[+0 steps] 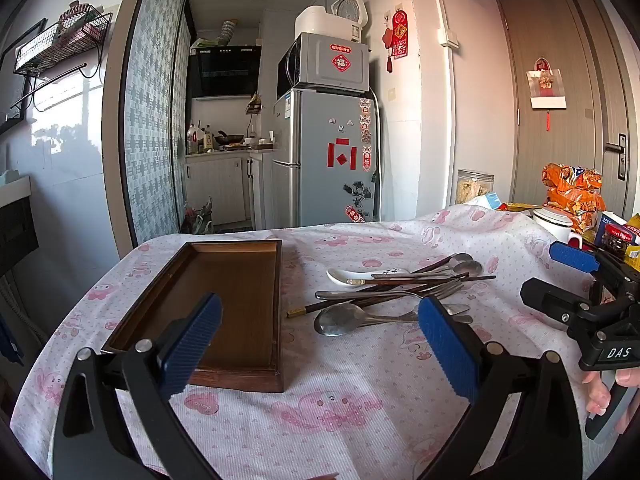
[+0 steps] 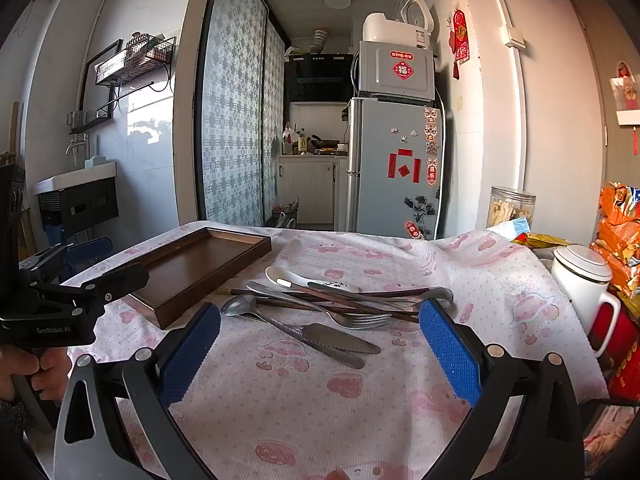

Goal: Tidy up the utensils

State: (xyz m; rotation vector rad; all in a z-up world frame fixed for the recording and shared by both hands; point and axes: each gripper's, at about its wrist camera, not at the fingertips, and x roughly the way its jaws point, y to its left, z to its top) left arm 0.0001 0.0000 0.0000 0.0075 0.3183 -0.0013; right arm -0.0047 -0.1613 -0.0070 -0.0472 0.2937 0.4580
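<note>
Both grippers wide, holding nothing — left gripper [image 1: 320, 344] near wooden tray [image 1: 224, 280], right gripper [image 2: 320, 350] near utensil pile [image 2: 320, 304] — tray left of pile.

Both cameras sit low at the near edge of the table [image 1: 360, 420], facing the kitchen. The left view hangs close over the wooden tray [image 1: 224, 280], the right over the utensil pile [image 2: 320, 304]; both share tray, pile, probably the fridge [image 2: 396, 168].

Table [image 1: 360, 420] under pink-patterned cloth; wooden tray [image 1: 224, 300] near left edge, utensil pile [image 1: 392, 292] mid-table, white mug [image 2: 580, 280] and snack packets [image 1: 576, 196] along right edge.
</note>
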